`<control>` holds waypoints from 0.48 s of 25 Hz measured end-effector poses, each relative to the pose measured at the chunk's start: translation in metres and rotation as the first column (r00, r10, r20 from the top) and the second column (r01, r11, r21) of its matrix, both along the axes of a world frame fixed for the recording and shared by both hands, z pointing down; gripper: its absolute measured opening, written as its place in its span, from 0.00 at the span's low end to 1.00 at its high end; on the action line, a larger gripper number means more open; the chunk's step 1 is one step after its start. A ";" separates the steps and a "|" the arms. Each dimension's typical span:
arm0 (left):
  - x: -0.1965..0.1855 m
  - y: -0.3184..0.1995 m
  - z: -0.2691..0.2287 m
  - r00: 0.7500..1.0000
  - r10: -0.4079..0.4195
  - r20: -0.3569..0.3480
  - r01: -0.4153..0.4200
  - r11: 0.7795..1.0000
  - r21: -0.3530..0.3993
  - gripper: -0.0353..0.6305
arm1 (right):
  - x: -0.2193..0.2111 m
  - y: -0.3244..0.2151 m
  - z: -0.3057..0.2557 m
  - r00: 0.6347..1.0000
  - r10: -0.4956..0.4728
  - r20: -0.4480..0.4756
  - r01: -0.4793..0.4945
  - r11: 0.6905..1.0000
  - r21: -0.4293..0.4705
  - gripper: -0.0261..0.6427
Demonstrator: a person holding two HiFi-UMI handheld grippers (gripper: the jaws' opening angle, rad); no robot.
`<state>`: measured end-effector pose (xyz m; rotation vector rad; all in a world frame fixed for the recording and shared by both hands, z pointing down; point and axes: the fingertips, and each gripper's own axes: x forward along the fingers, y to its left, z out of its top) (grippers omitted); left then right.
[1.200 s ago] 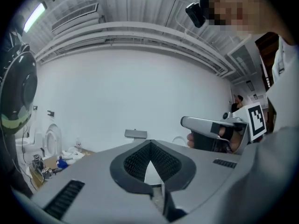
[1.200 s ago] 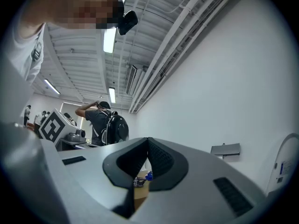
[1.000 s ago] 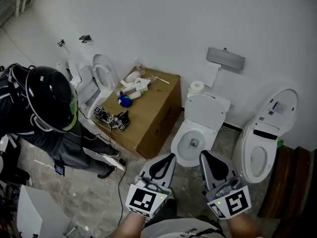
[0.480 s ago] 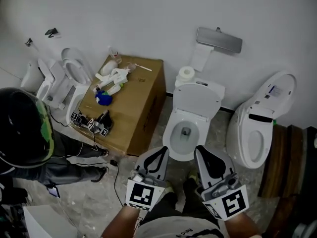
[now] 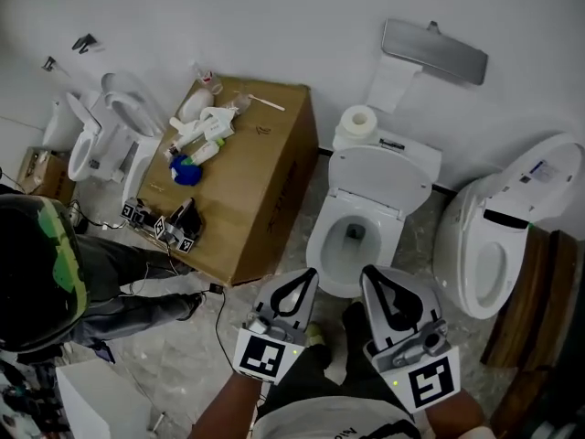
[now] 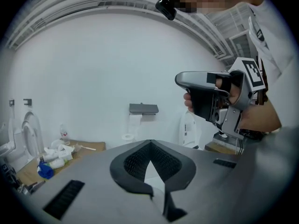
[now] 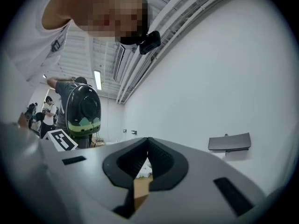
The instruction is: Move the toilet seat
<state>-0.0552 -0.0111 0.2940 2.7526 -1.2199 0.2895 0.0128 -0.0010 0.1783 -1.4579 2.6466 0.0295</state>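
Note:
A white toilet (image 5: 340,265) stands on the floor straight ahead, its lid (image 5: 382,176) tilted back and the bowl open. Whether the seat ring lies on the rim I cannot tell. My left gripper (image 5: 305,276) hovers just short of the bowl's near left edge, jaws shut and empty. My right gripper (image 5: 371,274) is beside it at the near right edge, also shut on nothing. Neither touches the toilet. In the left gripper view the shut jaws (image 6: 149,144) point at the wall, with the right gripper (image 6: 217,101) held up at the right. The right gripper view shows shut tips (image 7: 147,142).
A cardboard box (image 5: 260,190) with bottles and small gear on top stands left of the toilet. A second toilet (image 5: 498,240) is at the right and a third (image 5: 110,144) at the far left. A person with a black helmet-shaped backpack (image 5: 37,277) crouches lower left. Paper roll (image 5: 358,120) on the tank.
The view has swung, so the toilet now sits nearer and more central, and the person with the backpack has slid to the lower left. Both grippers stay shut, low in the frame.

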 end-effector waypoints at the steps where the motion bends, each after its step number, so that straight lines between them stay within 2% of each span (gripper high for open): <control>1: -0.002 -0.007 0.013 1.000 -0.015 0.001 0.015 1.000 -0.015 0.06 | 0.001 -0.008 0.010 1.000 -0.005 -0.006 0.005 1.000 -0.003 0.06; 7: -0.017 -0.039 0.132 0.998 -0.020 0.055 0.025 0.996 -0.089 0.06 | -0.008 -0.044 0.107 0.998 -0.011 -0.068 0.009 0.999 -0.032 0.06; 12: -0.040 -0.042 0.252 0.998 -0.040 0.044 0.047 0.983 -0.178 0.06 | -0.023 -0.043 0.202 0.998 0.018 -0.060 -0.022 0.997 -0.080 0.06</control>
